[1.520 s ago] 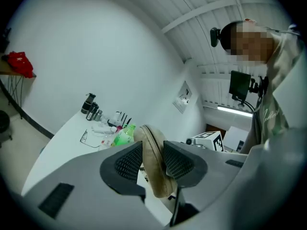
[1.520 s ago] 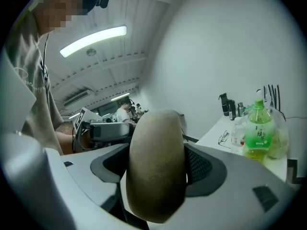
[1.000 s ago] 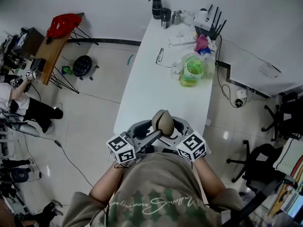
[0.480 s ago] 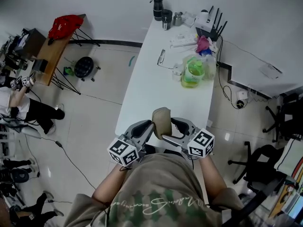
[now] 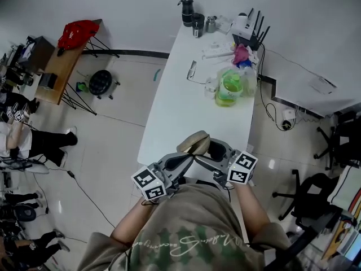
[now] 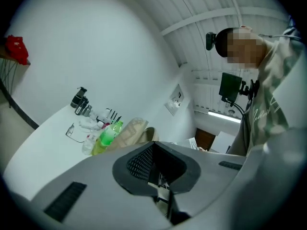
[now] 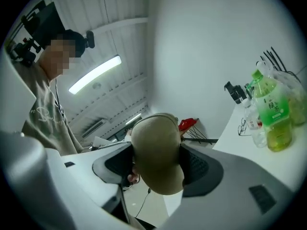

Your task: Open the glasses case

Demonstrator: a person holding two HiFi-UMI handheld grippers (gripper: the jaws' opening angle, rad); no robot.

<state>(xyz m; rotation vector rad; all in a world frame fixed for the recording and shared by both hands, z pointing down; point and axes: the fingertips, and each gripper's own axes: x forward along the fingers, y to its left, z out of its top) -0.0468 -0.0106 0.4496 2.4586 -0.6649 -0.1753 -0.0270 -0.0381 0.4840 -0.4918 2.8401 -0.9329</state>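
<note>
Right gripper fingers, having just been closing, are clamping the tan glasses case; left gripper fingers, likewise closing, are meeting empty beside it.

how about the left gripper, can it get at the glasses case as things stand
Probably yes: the glasses case, held by the right gripper, sits just past the left gripper with nothing between. But the left jaws have just closed empty and would need to reopen.
</note>
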